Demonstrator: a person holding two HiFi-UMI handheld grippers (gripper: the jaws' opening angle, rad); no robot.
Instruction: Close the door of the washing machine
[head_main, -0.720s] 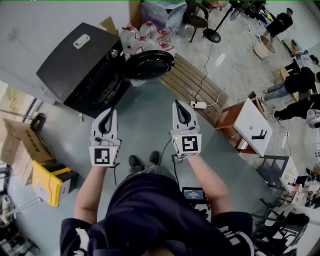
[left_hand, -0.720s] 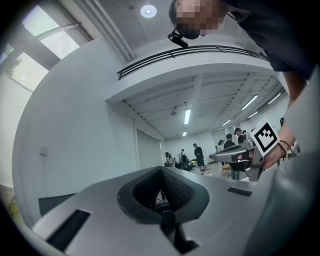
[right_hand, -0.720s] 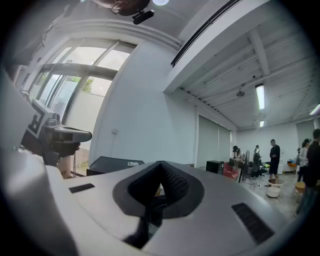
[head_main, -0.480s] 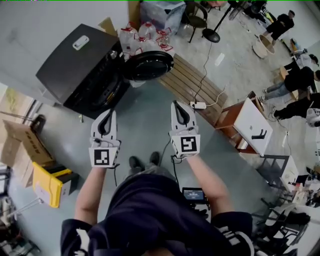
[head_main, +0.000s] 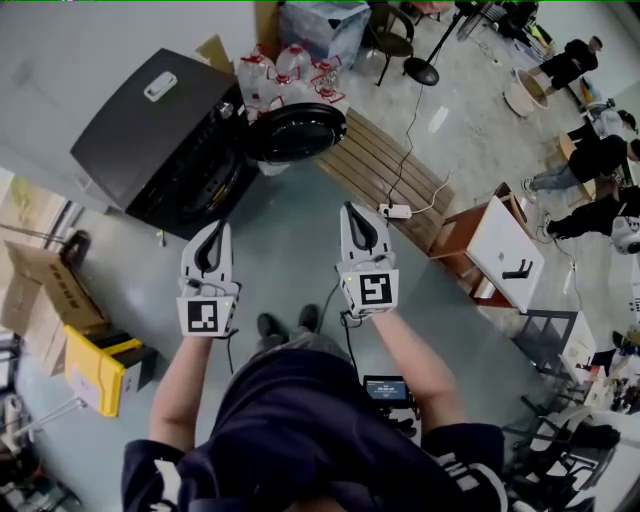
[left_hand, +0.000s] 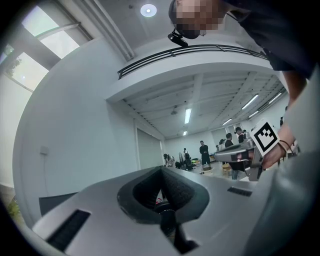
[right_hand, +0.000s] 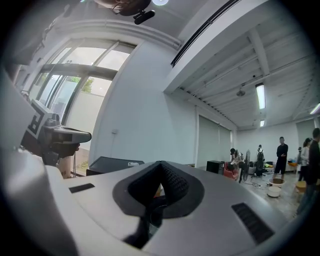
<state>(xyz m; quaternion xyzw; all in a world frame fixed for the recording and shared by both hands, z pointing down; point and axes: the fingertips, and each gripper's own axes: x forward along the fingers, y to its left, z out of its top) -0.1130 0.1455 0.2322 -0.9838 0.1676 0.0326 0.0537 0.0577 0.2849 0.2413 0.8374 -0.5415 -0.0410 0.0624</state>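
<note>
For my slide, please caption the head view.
A person holds the left gripper and right gripper, both shut and empty, toward a washing machine whose round door stands open.

Bright even daylight from windows (right_hand: 75, 75), ceiling strips (right_hand: 260, 96) lit — fisheye edges bent, dark-vignetted

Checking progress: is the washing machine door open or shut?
Open: the round door stands swung out beside the washing machine, away from its dark front.
</note>
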